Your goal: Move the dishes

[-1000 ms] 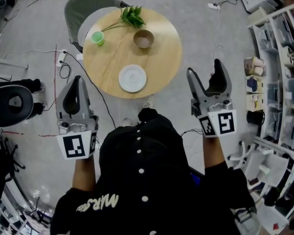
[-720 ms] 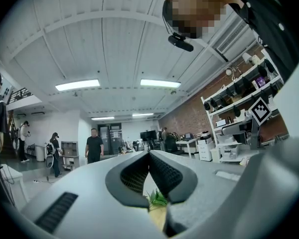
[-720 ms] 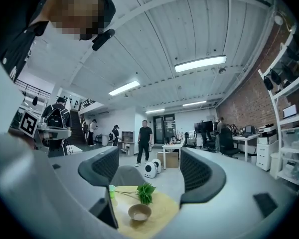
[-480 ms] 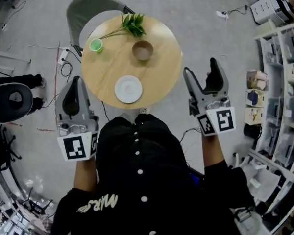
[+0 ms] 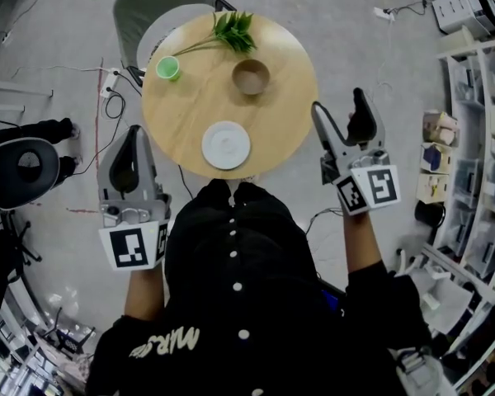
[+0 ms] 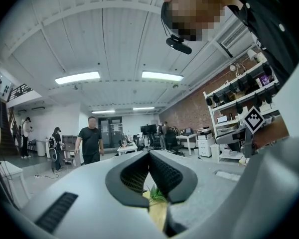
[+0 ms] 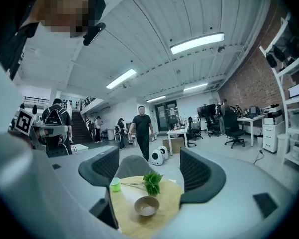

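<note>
Two handheld grippers are pointing level ahead of us, one in each hand, as we are standing at the near edge of a round wooden table point(image 5: 186, 110). The left gripper point(image 5: 133, 132) is hanging over the floor point(image 5: 66, 56) just left of the table's near edge, its jaws pressing together with nothing between them. The right gripper point(image 5: 338, 104) is hovering just right of the table's rim, its jaws standing wide apart and gripping nothing; along them we are seeing the tabletop well beyond. Three dishes are sitting on the table, apart from one another. A white plate point(image 5: 226, 144) is lying at the near edge, between the two grippers and nearest to us. A brown bowl point(image 5: 251, 76) is sitting upright farther off, toward the right. A small green cup point(image 5: 167, 68) is standing at the far left. A leafy green sprig point(image 5: 235, 30) is lying at the far edge, its stem pointing toward the cup. A grey chair point(image 5: 153, 7) is standing just beyond the table. Shelving point(image 5: 478, 139) is lining the room's right side, and cables point(image 5: 107, 114) are trailing across the floor on the left.
</note>
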Action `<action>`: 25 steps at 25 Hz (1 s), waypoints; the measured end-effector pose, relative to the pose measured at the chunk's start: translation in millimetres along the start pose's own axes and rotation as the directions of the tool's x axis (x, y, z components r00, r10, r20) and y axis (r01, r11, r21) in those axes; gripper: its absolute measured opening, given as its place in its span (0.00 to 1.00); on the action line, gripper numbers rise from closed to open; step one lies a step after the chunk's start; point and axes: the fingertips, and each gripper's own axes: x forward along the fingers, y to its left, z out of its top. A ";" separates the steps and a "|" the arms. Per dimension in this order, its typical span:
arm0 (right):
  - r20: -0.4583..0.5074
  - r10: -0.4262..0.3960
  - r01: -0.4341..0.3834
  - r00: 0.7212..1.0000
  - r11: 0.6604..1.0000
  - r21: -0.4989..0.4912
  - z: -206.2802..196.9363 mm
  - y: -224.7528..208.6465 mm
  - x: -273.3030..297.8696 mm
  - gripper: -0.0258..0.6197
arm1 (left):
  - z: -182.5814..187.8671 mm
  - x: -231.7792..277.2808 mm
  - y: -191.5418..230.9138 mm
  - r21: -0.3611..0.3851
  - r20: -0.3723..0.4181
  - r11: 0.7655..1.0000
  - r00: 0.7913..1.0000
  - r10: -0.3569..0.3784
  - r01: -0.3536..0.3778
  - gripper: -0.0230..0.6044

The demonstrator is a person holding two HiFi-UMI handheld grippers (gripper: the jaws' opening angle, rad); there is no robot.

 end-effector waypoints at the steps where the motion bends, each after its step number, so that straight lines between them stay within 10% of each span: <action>1: -0.010 -0.004 0.004 1.000 1.000 0.007 -4.7 -0.5 3.7 0.62 | -0.1 0.9 1.4 -0.005 0.002 1.000 1.000 -0.006 0.006 0.04; 25: -0.348 -0.011 0.068 0.937 0.986 0.154 -180.8 -34.8 106.7 0.56 | -45.7 24.0 4.9 -0.040 -0.058 0.996 0.995 -0.082 0.079 0.04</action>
